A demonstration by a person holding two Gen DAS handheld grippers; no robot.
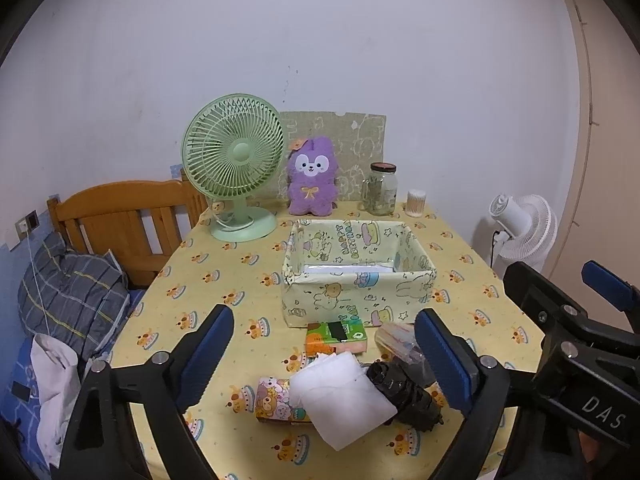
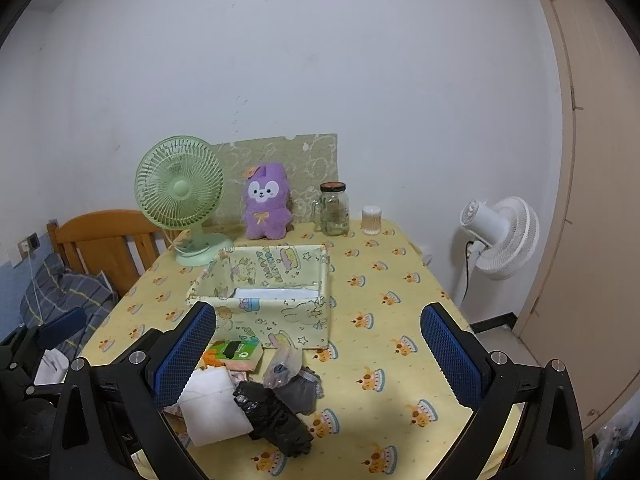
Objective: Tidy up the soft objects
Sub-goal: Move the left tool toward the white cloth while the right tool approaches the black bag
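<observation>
A pile of soft items lies at the table's near edge: a white folded cloth (image 1: 344, 400) (image 2: 214, 404), a black crumpled bag roll (image 1: 404, 394) (image 2: 272, 416), a green and orange tissue pack (image 1: 336, 336) (image 2: 234, 354), a cartoon-print tissue pack (image 1: 274, 400), a clear plastic bag (image 1: 396, 338) (image 2: 282, 364) and a grey cloth (image 2: 298, 394). Behind them stands an open fabric box (image 1: 356, 276) (image 2: 264, 296). My left gripper (image 1: 324, 354) is open above the pile. My right gripper (image 2: 318, 350) is open over the pile's right side; it also shows in the left wrist view (image 1: 560, 292).
At the back of the table stand a green desk fan (image 1: 236, 168) (image 2: 182, 200), a purple plush toy (image 1: 312, 178) (image 2: 267, 202), a glass jar (image 1: 380, 190) (image 2: 334, 210) and a cotton swab tub (image 1: 416, 202) (image 2: 372, 220). A wooden headboard (image 1: 120, 224) and bedding are left; a white floor fan (image 2: 500, 236) is right.
</observation>
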